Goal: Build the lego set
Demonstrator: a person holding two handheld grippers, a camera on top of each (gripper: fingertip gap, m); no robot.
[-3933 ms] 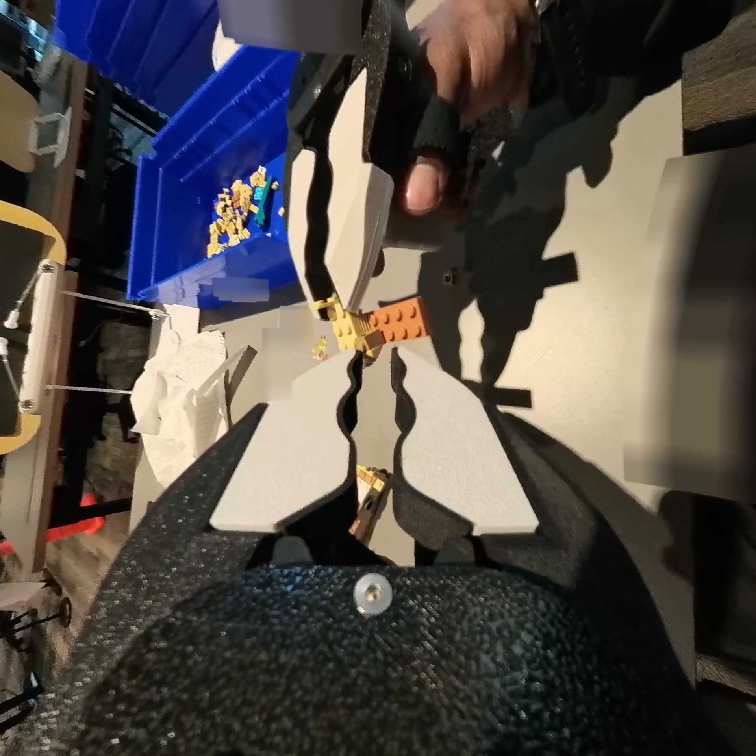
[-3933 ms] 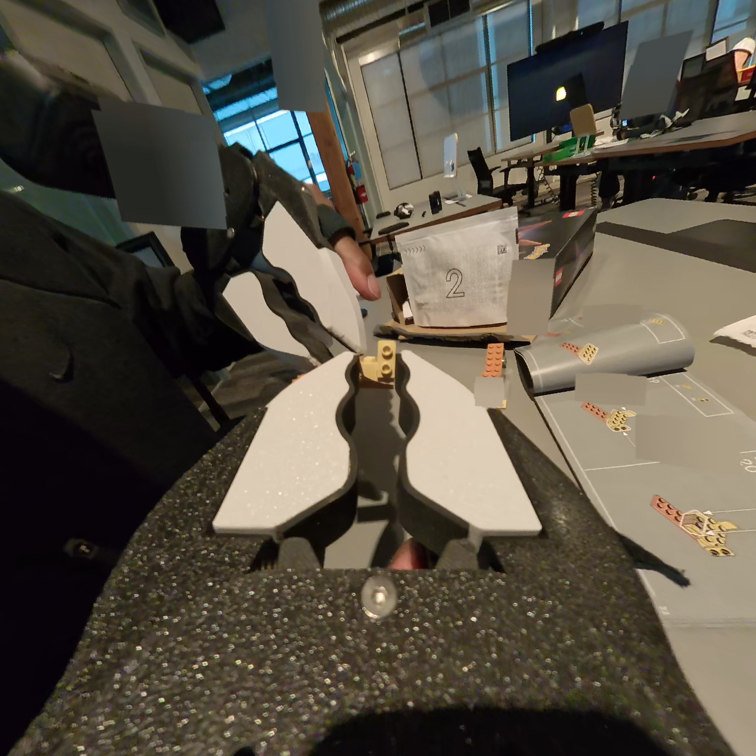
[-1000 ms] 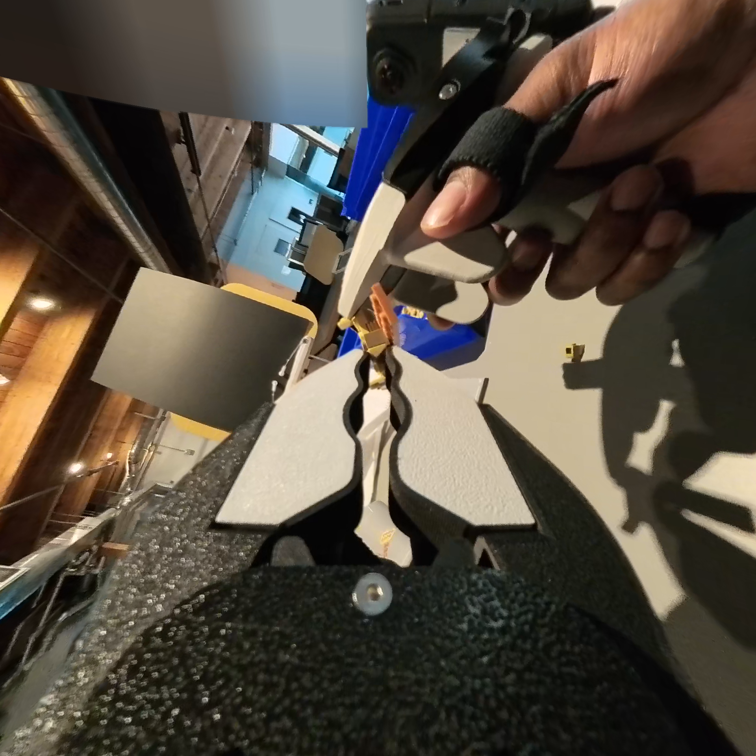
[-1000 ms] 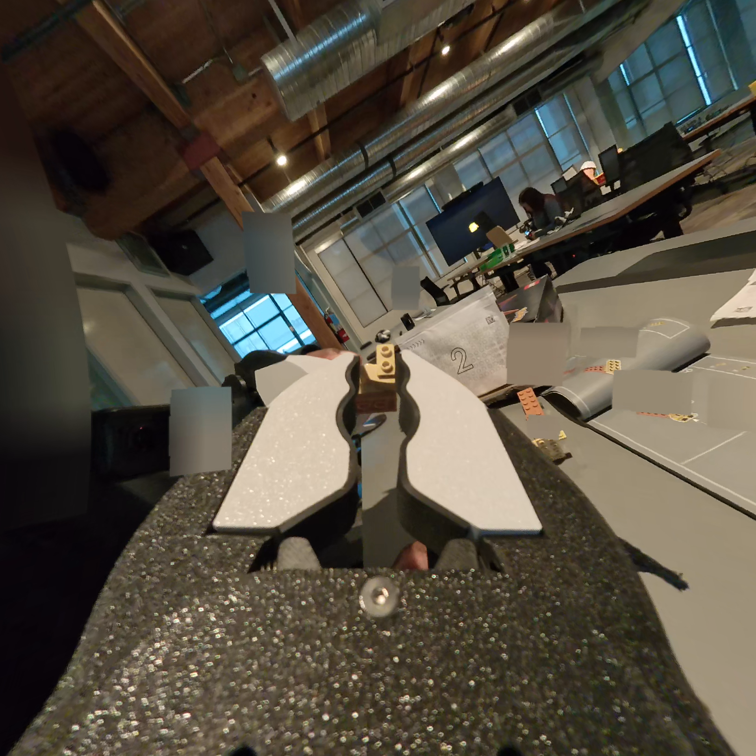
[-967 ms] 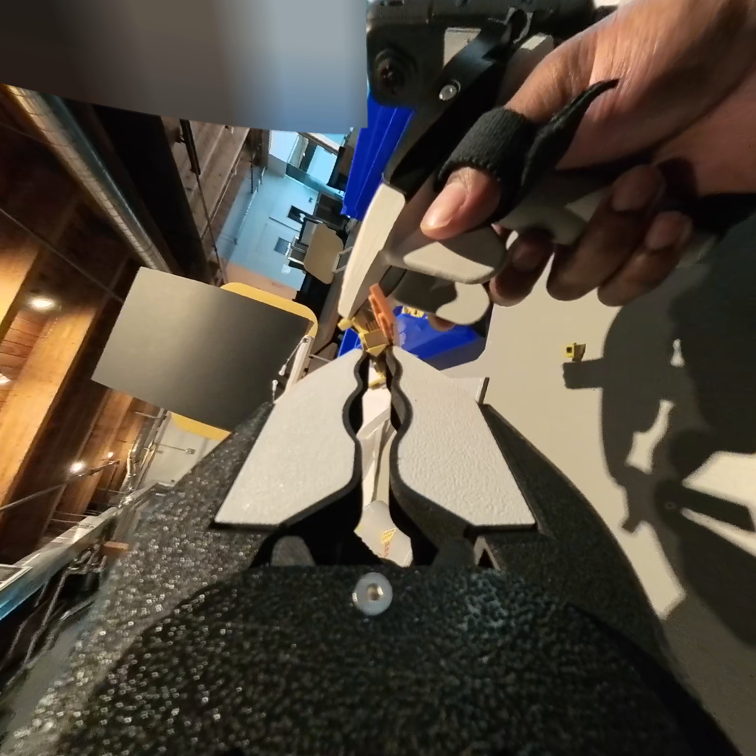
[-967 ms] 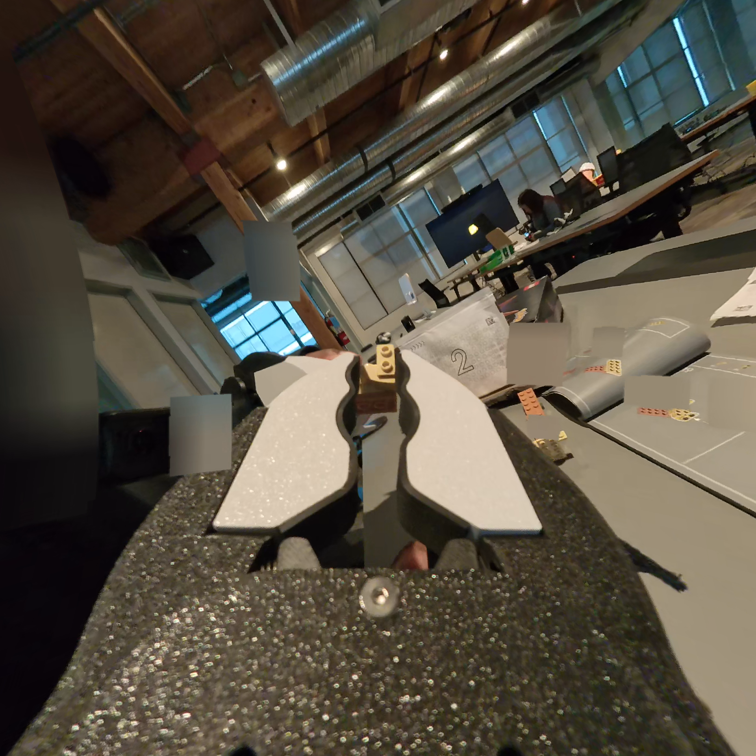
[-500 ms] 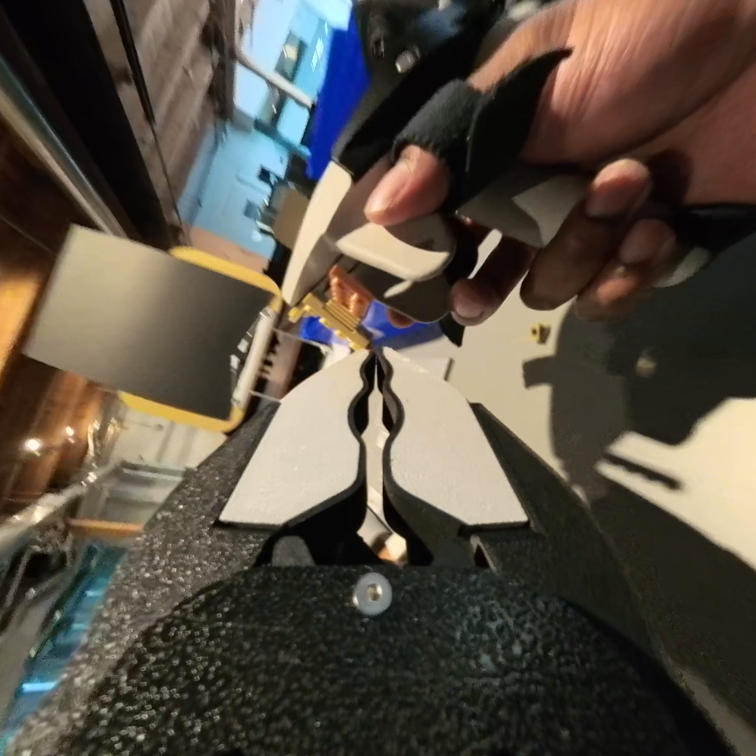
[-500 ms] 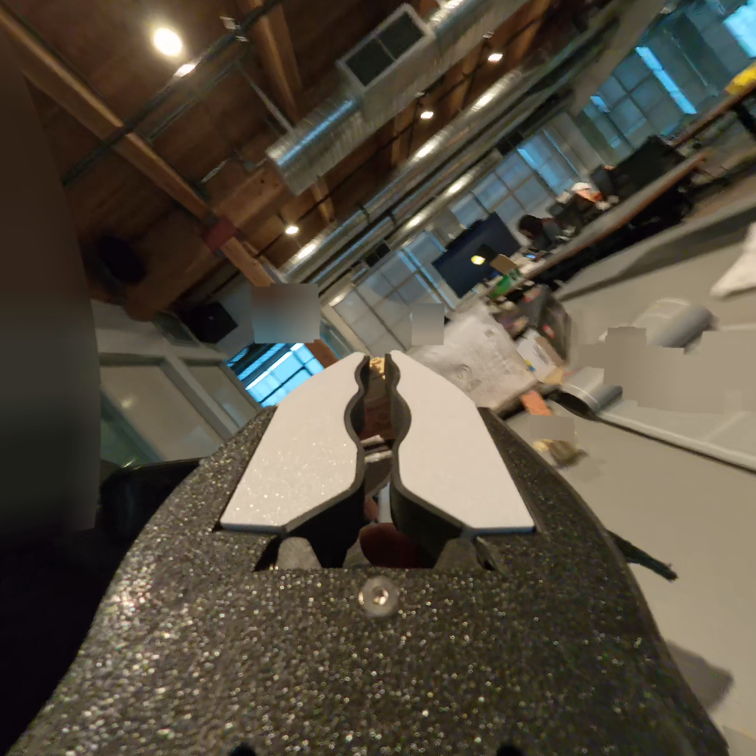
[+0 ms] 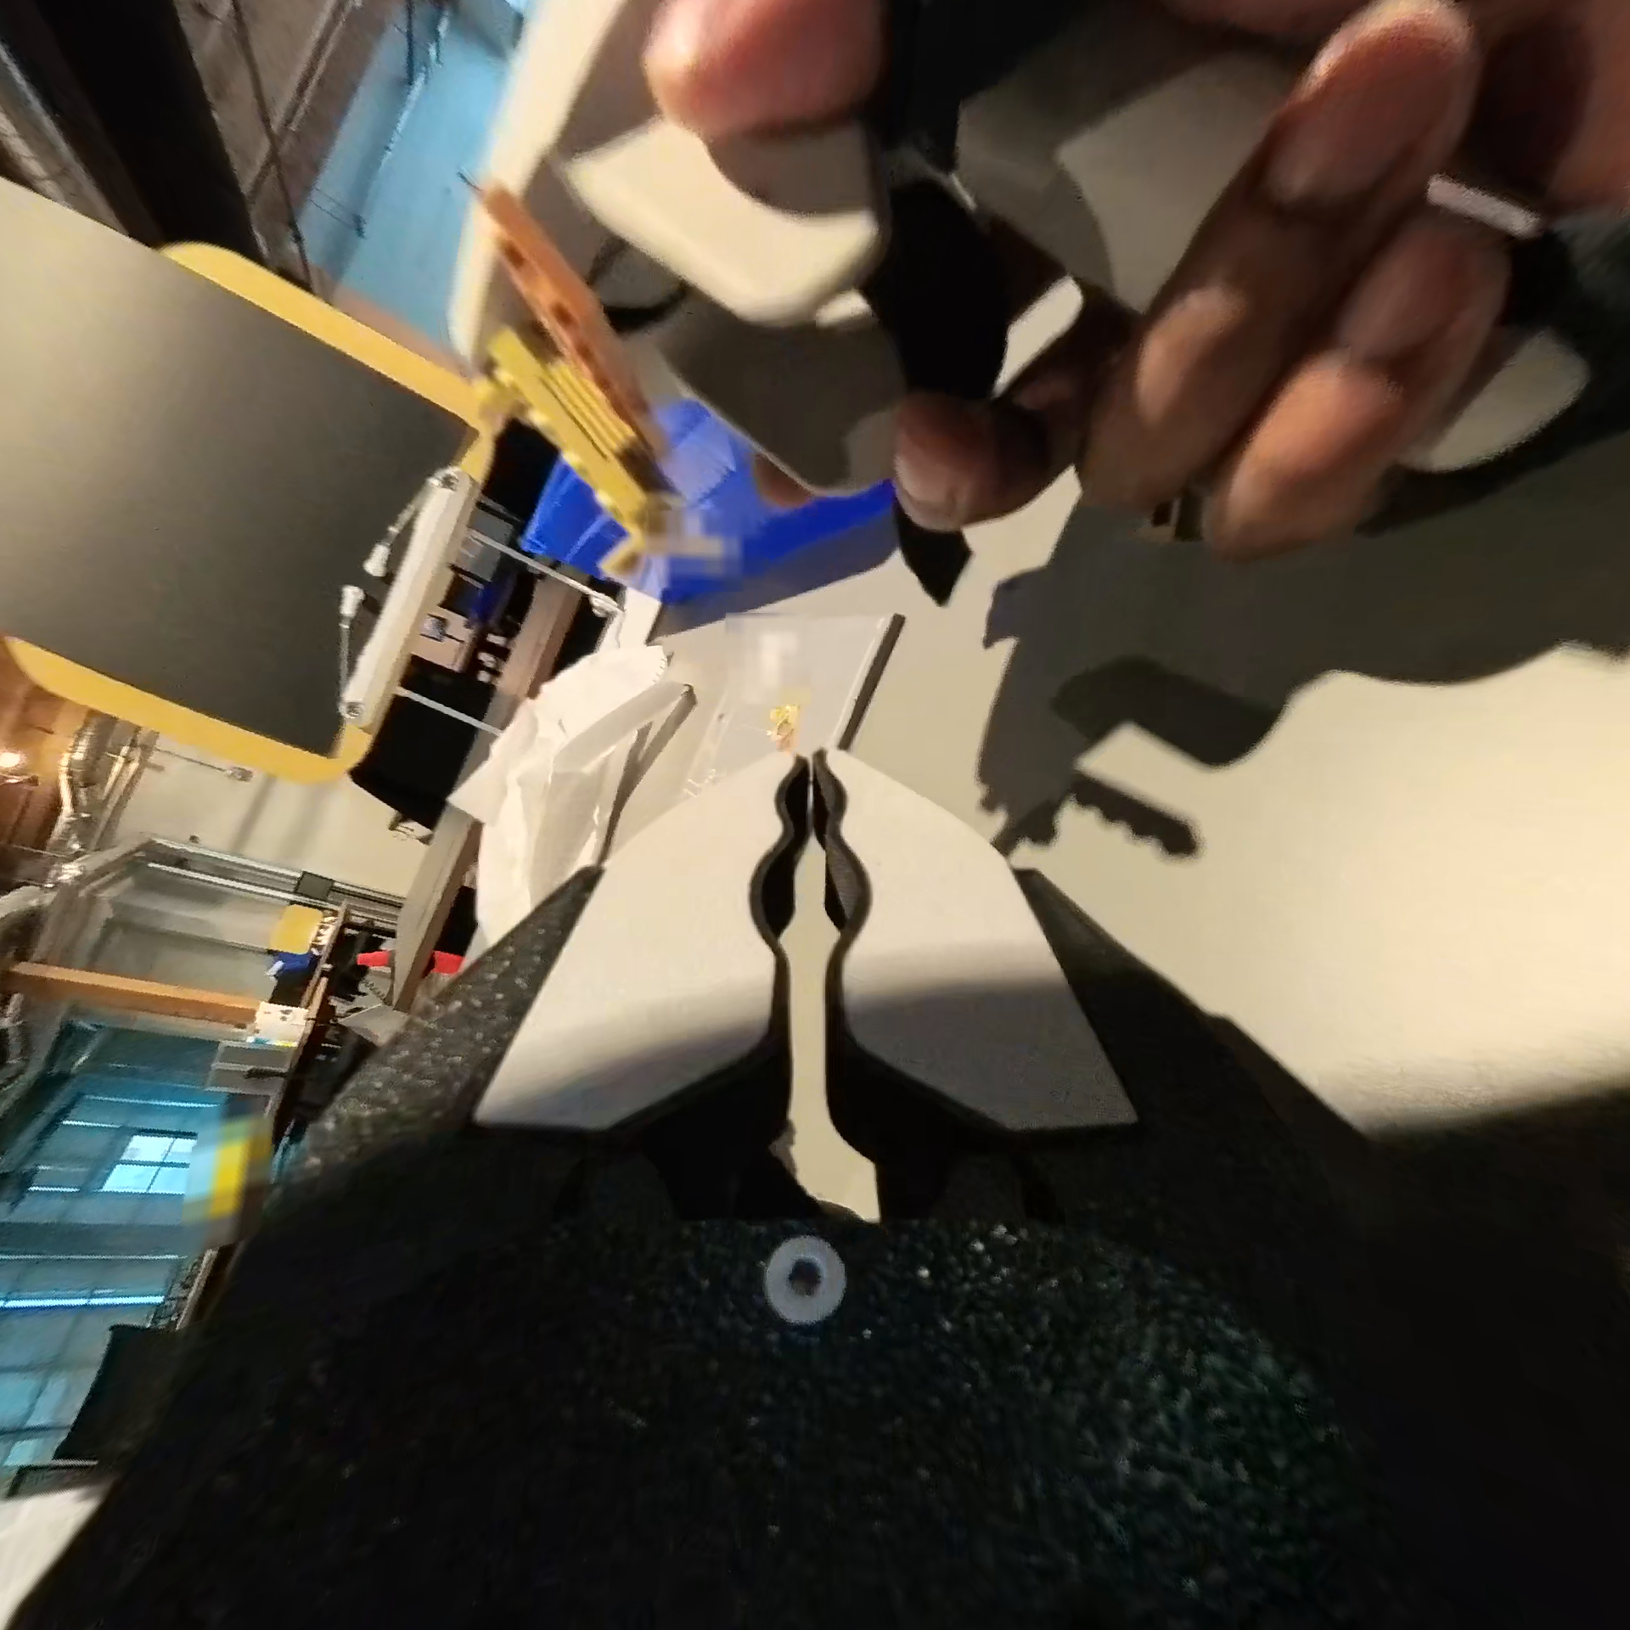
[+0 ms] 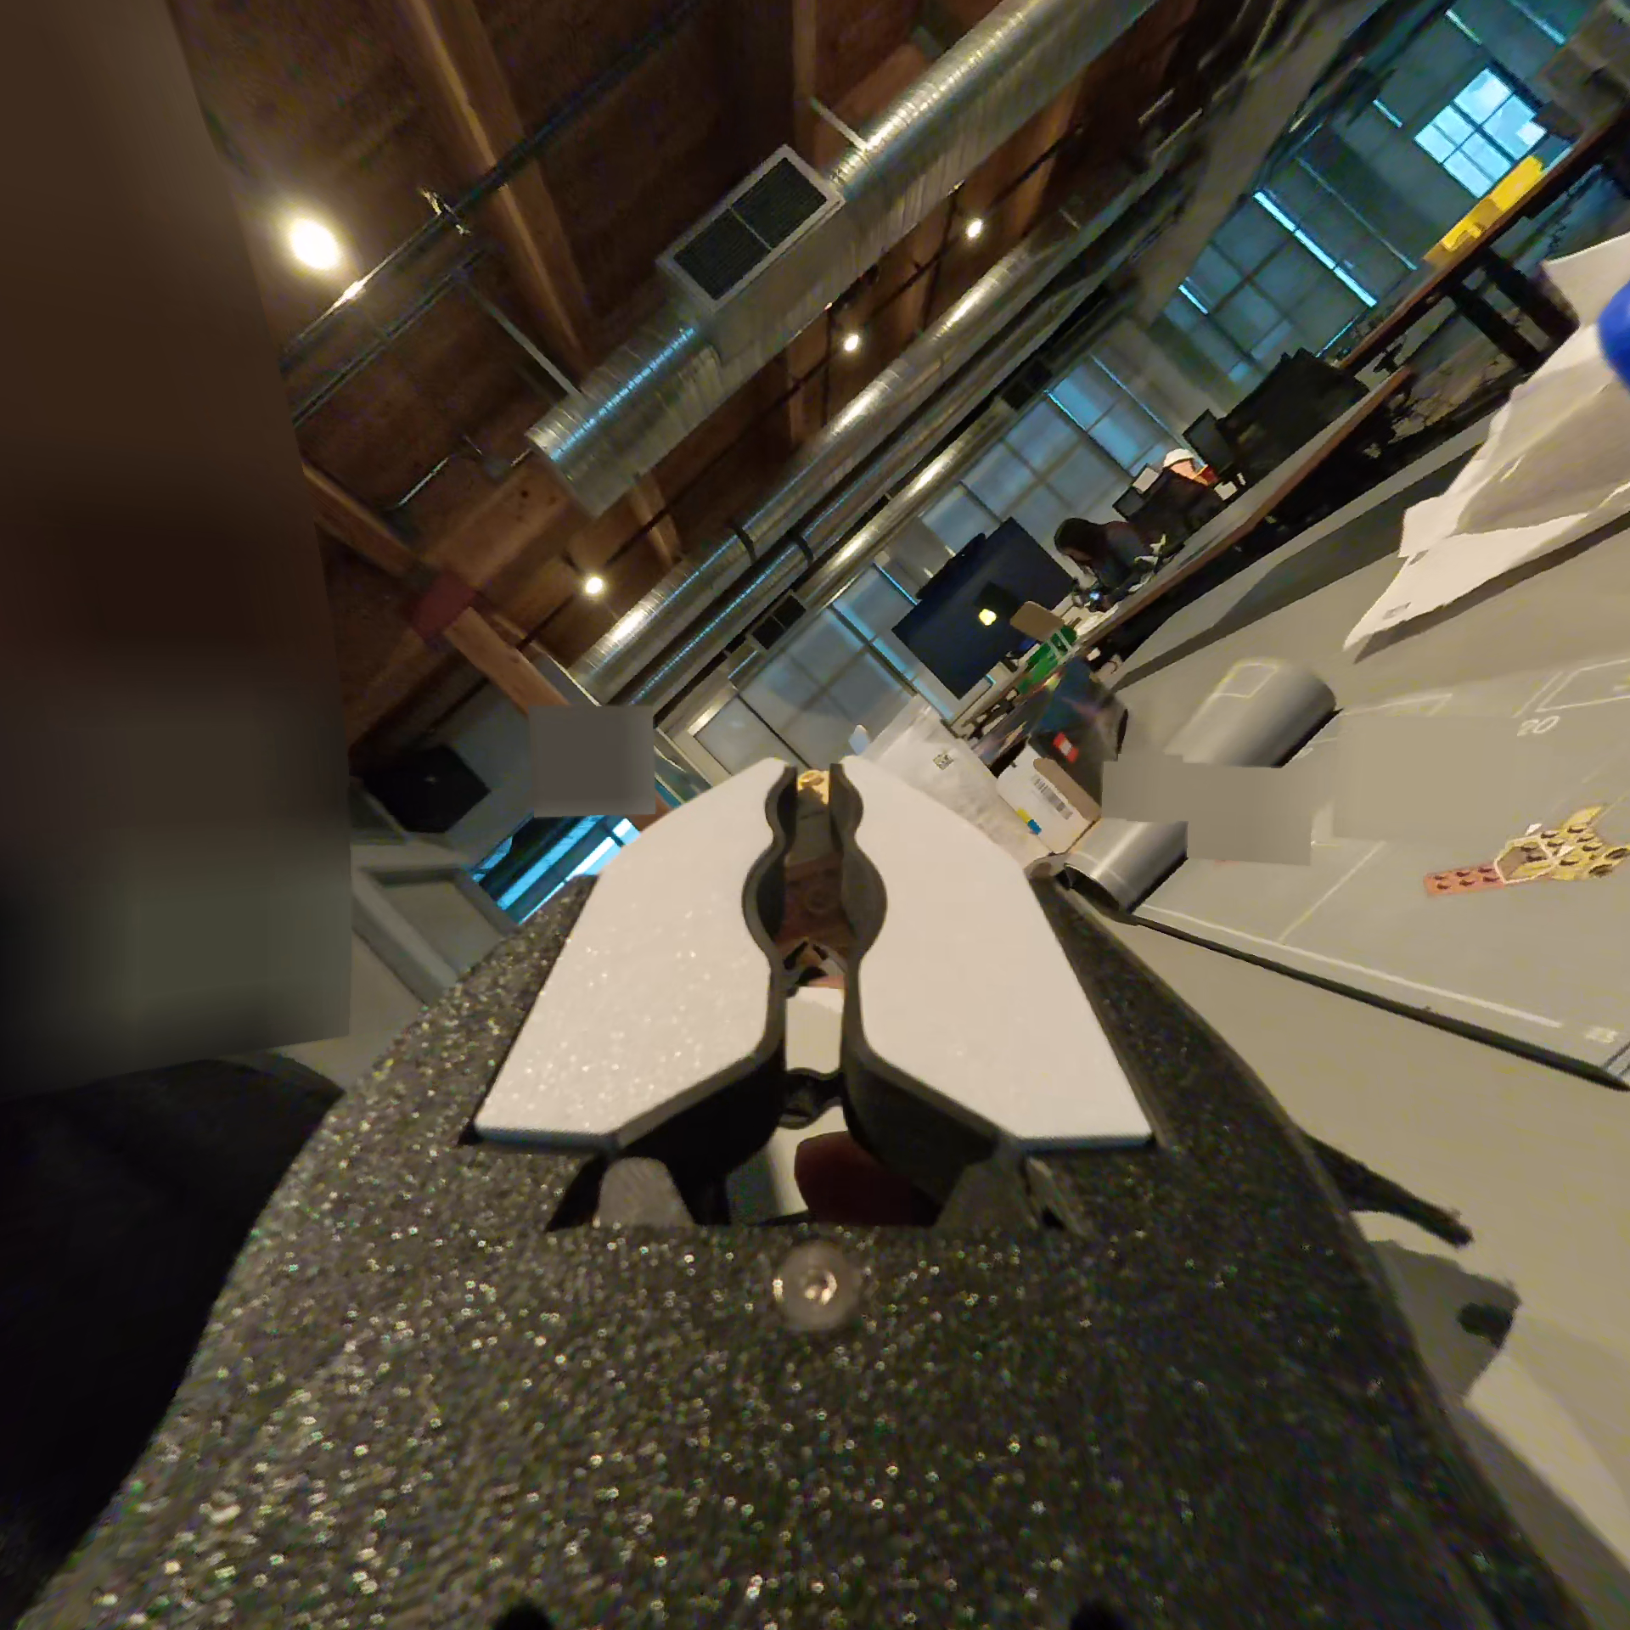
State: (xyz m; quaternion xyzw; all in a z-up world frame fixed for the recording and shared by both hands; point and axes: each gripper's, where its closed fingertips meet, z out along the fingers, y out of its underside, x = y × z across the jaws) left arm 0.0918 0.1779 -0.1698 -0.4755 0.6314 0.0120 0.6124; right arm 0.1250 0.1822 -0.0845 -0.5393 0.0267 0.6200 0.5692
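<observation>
right tool [image 10: 813,781] pinching tan-and-brown lego assembly [image 10: 807,869] | left tool [image 9: 810,766] pressed together, empty | assembly raised above grey counter [image 10: 1323,1102] | blue bin [image 9: 706,520] behind assembly

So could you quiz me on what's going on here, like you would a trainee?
1. True or false: the left gripper is clamped on a brick.
2. What colour is the bin behind the lego piece? A red, B blue, C green.
3. Which gripper holds the lego piece?

Key:
1. False. It is shut with nothing in it.
2. B.
3. The right gripper.
</observation>
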